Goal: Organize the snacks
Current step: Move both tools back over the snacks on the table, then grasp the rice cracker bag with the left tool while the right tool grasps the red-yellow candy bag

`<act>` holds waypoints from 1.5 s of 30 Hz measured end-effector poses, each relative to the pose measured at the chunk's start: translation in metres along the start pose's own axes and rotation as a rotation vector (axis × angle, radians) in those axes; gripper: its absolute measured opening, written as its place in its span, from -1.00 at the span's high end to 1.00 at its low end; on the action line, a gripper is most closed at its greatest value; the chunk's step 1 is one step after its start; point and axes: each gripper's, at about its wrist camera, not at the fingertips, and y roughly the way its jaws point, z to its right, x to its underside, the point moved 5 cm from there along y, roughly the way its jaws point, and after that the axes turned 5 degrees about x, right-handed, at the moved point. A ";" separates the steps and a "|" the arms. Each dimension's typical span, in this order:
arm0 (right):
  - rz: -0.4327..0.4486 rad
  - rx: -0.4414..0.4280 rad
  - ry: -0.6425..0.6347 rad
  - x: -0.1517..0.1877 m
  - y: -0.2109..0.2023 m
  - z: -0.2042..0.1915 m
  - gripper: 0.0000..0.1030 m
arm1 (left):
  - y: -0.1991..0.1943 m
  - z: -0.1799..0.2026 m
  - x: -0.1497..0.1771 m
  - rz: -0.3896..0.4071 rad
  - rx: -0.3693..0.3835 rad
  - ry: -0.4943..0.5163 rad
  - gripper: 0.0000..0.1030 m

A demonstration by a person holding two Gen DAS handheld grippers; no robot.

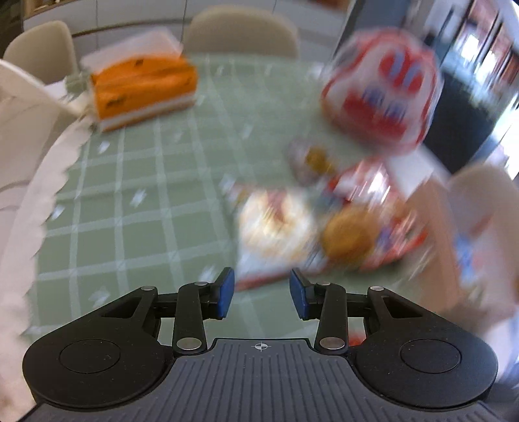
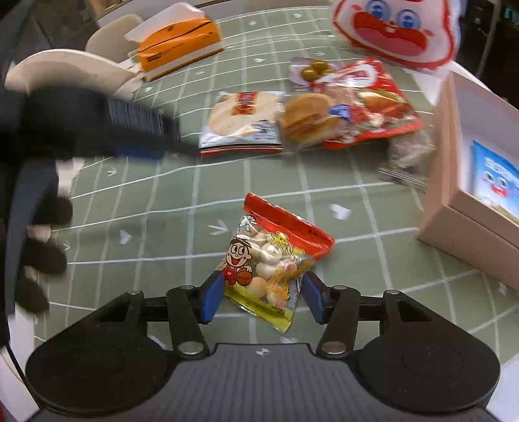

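Note:
In the right wrist view my right gripper (image 2: 263, 297) is open, its blue pads on either side of a small candy bag (image 2: 271, 263) with a cartoon boy, which lies on the green checked tablecloth (image 2: 155, 201). Farther off lie a rice cracker pack (image 2: 243, 120), a red burger snack bag (image 2: 350, 107) and a big red-and-white face bag (image 2: 399, 29). My left gripper shows there as a dark blur (image 2: 129, 136) near the cracker pack. In the blurred left wrist view my left gripper (image 1: 262, 293) is open and empty, just short of the cracker pack (image 1: 275, 224).
An open cardboard box (image 2: 470, 207) with a blue snack pack (image 2: 496, 178) inside stands at the right. An orange tissue box (image 2: 178, 42) sits at the far left, also in the left wrist view (image 1: 142, 91). Beige chairs (image 1: 243, 29) ring the table.

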 end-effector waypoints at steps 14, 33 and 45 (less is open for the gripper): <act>0.094 0.104 0.039 0.030 -0.017 0.030 -0.19 | 0.069 -0.001 -0.052 0.111 -0.072 0.032 0.19; 0.136 0.136 0.050 0.040 -0.019 0.044 -0.34 | 0.002 -0.001 0.047 0.032 0.059 0.340 0.27; 0.157 0.209 0.063 0.047 -0.013 0.039 -0.65 | -0.008 0.026 0.079 0.009 -0.097 0.401 0.25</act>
